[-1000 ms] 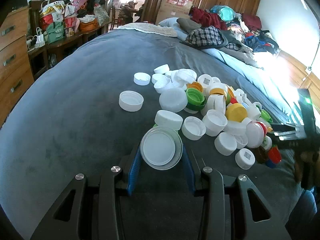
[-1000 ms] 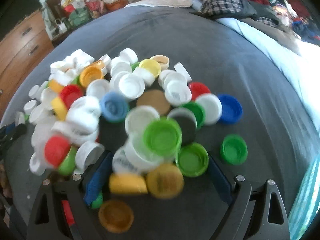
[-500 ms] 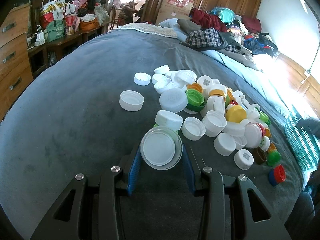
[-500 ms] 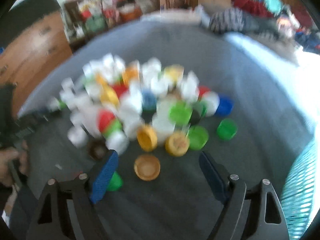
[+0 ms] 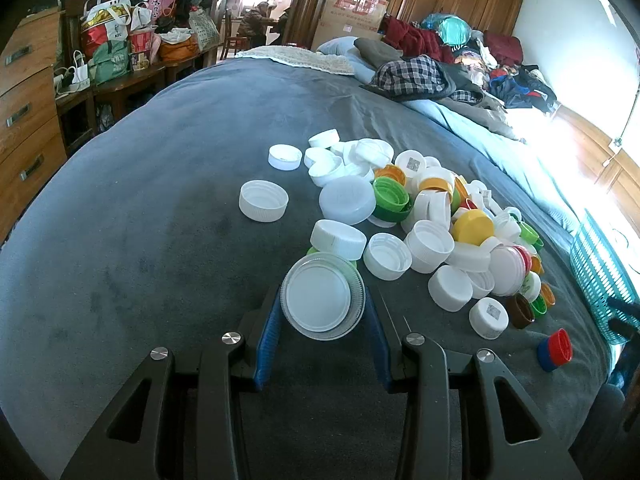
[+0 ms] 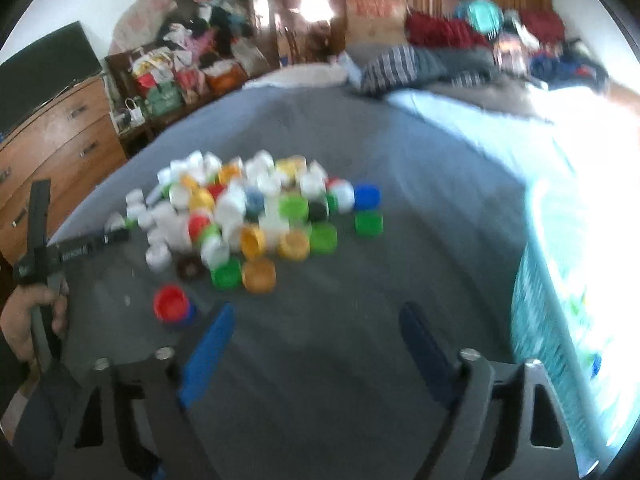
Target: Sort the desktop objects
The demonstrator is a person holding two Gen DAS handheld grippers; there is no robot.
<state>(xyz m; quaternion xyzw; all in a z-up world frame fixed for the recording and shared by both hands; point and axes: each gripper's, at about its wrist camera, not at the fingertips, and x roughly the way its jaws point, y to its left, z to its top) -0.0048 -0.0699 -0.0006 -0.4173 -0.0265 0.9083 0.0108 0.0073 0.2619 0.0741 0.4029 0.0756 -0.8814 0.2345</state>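
the left gripper pinches a wide, flat translucent-white plastic lid by its rim, face tilted toward us, at the near edge of the heap of plastic bottle caps on the grey blanket. the right gripper, wide and empty, sits beside the teal mesh basket at right; the heap lies far-left of it.

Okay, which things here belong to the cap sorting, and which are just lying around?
Part of the job:
- large clear round plastic lid held in the left gripper
- pile of mixed coloured plastic caps
- teal mesh basket

Lying about:
- plaid shirt
- cardboard box
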